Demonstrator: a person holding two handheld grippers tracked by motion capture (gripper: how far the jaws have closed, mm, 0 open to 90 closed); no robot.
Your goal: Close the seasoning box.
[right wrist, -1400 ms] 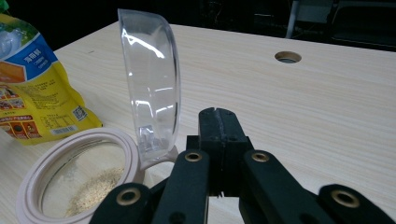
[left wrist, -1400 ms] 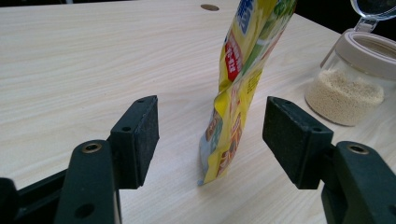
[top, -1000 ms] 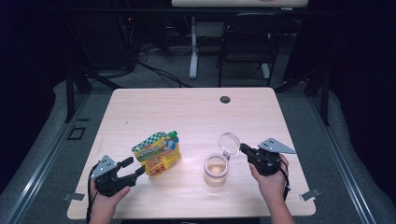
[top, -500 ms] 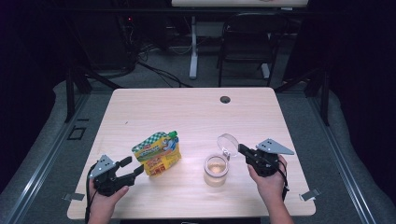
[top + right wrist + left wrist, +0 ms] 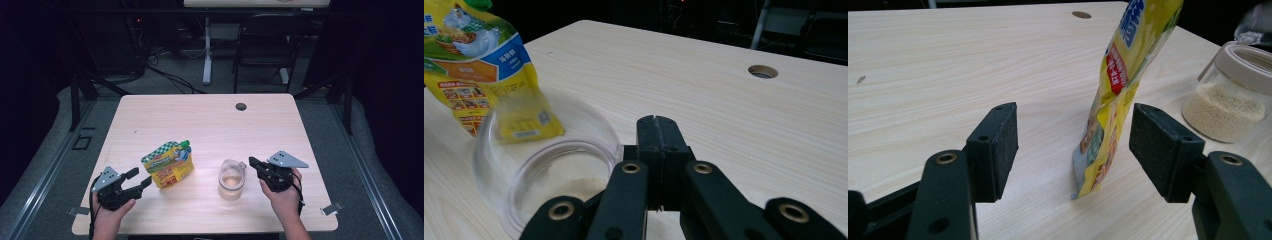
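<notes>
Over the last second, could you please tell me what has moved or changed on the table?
Nothing visibly changed. The left tongs stay open beside the yellow pouch without touching it, the right tongs stay shut next to the open glass jar, and pouch and jar stand where they were on the table.
</notes>
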